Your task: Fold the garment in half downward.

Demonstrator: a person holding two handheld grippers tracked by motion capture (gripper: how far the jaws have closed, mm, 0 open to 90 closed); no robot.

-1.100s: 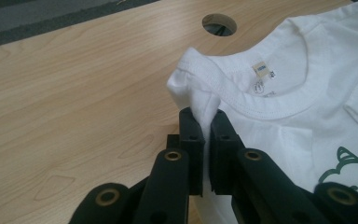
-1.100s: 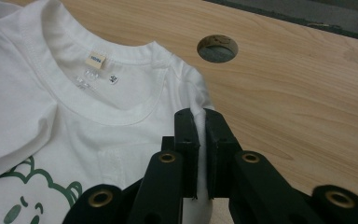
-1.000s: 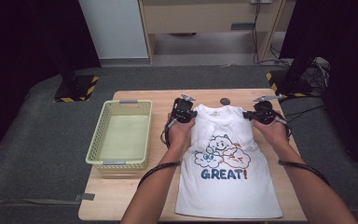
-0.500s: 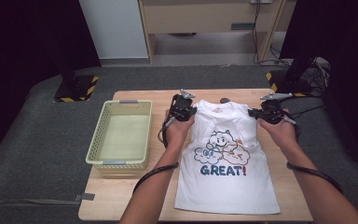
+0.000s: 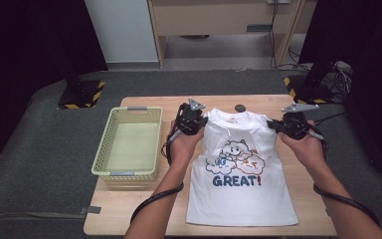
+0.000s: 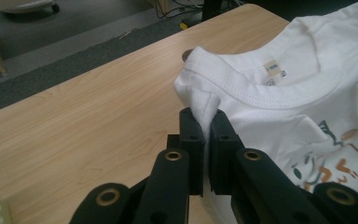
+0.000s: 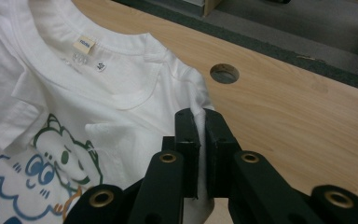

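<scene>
Both grippers, left and right, stood clamped on the white printed cotton T-shirt's shoulders; thin pinches risked slipping.

Counted on table: one white T-shirt with one printed graphic; one yellow-green basket; one round hole in tabletop. Two grippers, left gripper and right gripper. Two forearms.

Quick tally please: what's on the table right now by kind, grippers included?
White T-shirt: 1
Yellow-green basket: 1
Grippers: 2, left gripper and right gripper, each shut on a shoulder of the shirt
Total: 4
</scene>
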